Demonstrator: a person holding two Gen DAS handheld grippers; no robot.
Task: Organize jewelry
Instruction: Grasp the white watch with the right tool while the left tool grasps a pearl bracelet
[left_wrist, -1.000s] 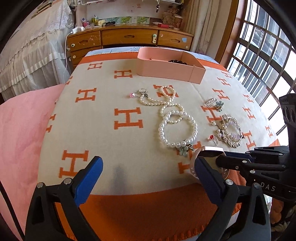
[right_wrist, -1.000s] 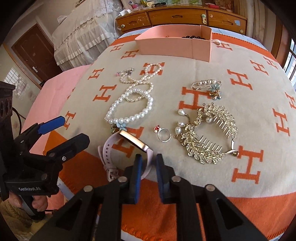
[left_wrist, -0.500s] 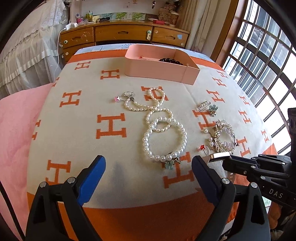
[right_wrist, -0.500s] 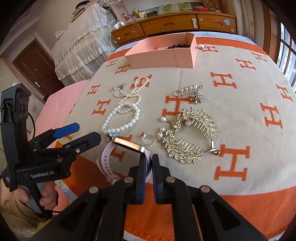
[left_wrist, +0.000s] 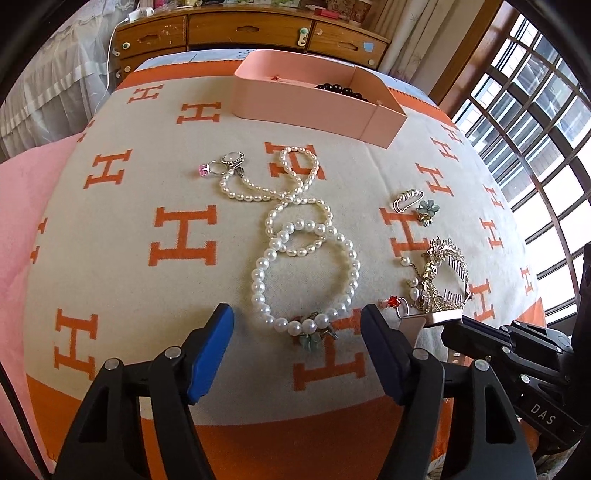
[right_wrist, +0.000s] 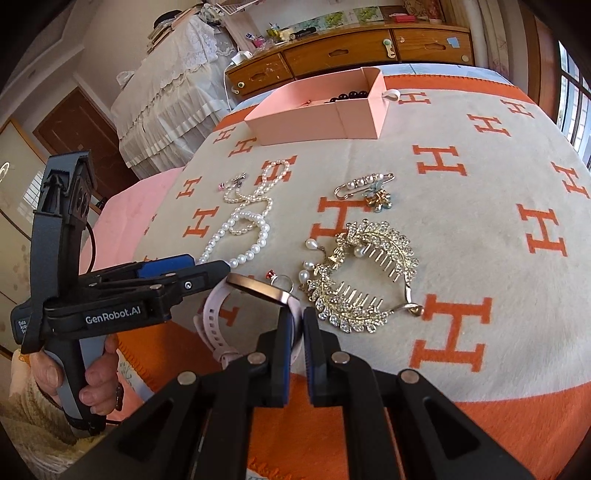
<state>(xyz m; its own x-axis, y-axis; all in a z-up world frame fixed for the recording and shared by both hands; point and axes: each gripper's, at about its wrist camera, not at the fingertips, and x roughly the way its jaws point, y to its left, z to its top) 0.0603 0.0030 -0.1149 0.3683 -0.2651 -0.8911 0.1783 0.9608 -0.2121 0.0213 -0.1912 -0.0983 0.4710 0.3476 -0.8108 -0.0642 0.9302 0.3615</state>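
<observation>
Left wrist view
Setting: a bed under a cream blanket (left_wrist: 122, 236) patterned with orange H shapes, jewelry spread across its middle.
Left gripper (left_wrist: 297, 349): fingers apart and closing, with nothing pressed between them; the flower end of the pearl bracelet lies in the gap.
Pearl bracelet (left_wrist: 258, 273): a ring of large round beads near the bed's near edge, its far side overlapping a finer pearl necklace (left_wrist: 258, 197).
Bracelet handling: likely light and floppy on its cord, the beads smooth and prone to roll; best pinched across the strand by the flower charm (left_wrist: 312, 338).
Box (left_wrist: 314, 107): pink, open-topped, toward the far edge, dark beads (left_wrist: 338, 89) already inside.
Small pieces: a pink-stone ring (left_wrist: 212, 169) beside the necklace; a pin with a flower (left_wrist: 415, 203) toward the right edge.

Right wrist view
Right gripper (right_wrist: 297, 332): fingers closed on the pale pink strap of a watch (right_wrist: 258, 290), its rose-gold case tilted above the blanket at the near edge.
Watch handling: the strap looks soft and bendy, the case rigid and heavier, so it may swing; the grip near the case seems sound.
Hair comb (right_wrist: 364, 280): gold, crusted with stones and drop pearls, just beside the watch; probably stiff and delicate, best taken by its spine rather than its teeth.
Red-stone ring (right_wrist: 280, 279): tiny, between watch and comb.
Person's hand (right_wrist: 79, 384): wrapped round the left gripper's handle at the left.
</observation>
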